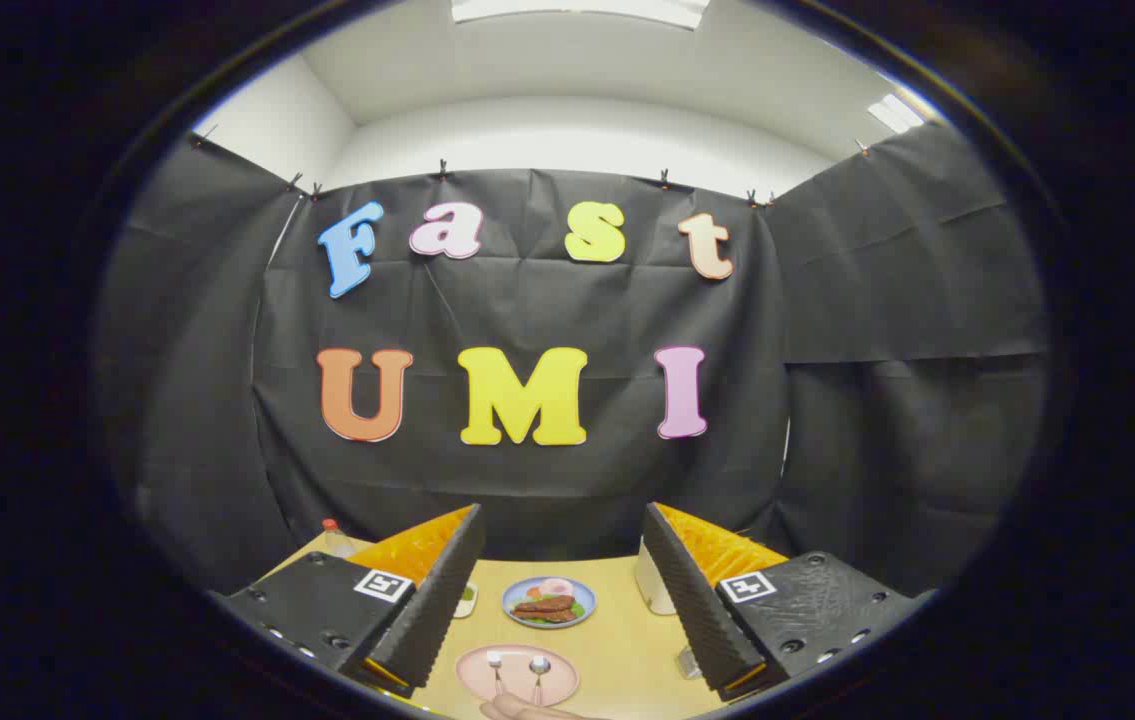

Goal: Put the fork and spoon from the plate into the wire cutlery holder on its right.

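We hold the gripper (564,570) level above the wooden table (627,640), fingers wide apart, gripping nothing. Lower centre, between the fingers, sits the pink plate (517,675) with fork (495,668) and spoon (539,672). Lower right, the wire holder (687,662) peeks out.

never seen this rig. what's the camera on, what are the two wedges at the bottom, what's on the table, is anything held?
The camera rides on a hand-held gripper that a person carries; there is no robot arm. The two wedges are its fingers, standing apart with nothing between them, so nothing is held. Ahead lies a wooden table. Nearest is a pink plate with a fork and spoon on it. Beyond it sits a blue plate of food. A bottle stands far left.
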The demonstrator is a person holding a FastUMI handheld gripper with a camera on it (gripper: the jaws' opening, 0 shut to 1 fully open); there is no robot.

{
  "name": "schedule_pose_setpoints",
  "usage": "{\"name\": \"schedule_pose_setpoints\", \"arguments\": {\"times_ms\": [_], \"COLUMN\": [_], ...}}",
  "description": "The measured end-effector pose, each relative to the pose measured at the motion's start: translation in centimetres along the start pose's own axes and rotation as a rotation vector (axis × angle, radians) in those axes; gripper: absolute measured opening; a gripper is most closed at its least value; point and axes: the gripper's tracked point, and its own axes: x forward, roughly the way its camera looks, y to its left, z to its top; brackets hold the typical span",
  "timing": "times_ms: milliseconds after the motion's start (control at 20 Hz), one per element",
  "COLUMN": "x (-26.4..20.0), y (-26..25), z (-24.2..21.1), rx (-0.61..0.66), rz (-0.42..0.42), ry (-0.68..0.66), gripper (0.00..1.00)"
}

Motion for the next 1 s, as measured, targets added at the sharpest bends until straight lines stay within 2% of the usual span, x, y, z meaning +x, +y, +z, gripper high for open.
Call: {"name": "schedule_pose_setpoints", "arguments": {"times_ms": [600,850,1000], "x": [2.3,3.6,4.5], "y": [-1.2,-1.4,-1.7], "z": [-1.3,-3.0,-4.5], "rx": [-0.040,-0.039,-0.023], "rz": [0.068,0.075,0.050], "ry": [0.034,0.061,0.077], "gripper": [0.96,0.96,0.96]}}
